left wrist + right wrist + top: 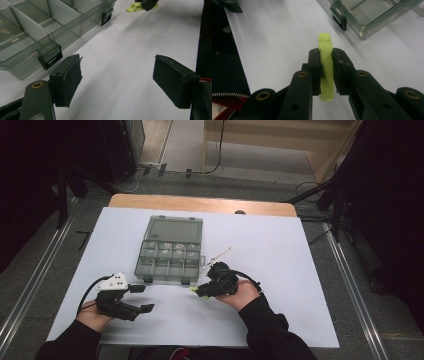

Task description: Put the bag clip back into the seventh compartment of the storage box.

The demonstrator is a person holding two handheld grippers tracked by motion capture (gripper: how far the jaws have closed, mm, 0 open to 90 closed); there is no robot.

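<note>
Right gripper (pixel 327 72) clamped on a yellow-green clip (pixel 325 50), jaws closed flat against its two faces, one end sticking out beyond the tips, the other reaching back between the jaws. Left gripper (pixel 117 82) wide open, nothing between the jaws, only bare desk (pixel 130 50) below.

Probably a transfer of the clip into the open box (pixel 170 251), which lies ahead of the right jaws and a little to the side, near latch (pixel 342 23) just beyond the clip's tip.

Best kept firm in the grip, no loosening until over a compartment. Lift well clear of the desk first, then over the near wall rather than into it. Worth keeping the clip's free end pointing down into a cell before release. Left jaws sit just beside a latch (pixel 50 55) on the box front: handy for steadying the box, if needed, against sliding. Slow, small opening at the end, so the clip drops rather than flicks.
</note>
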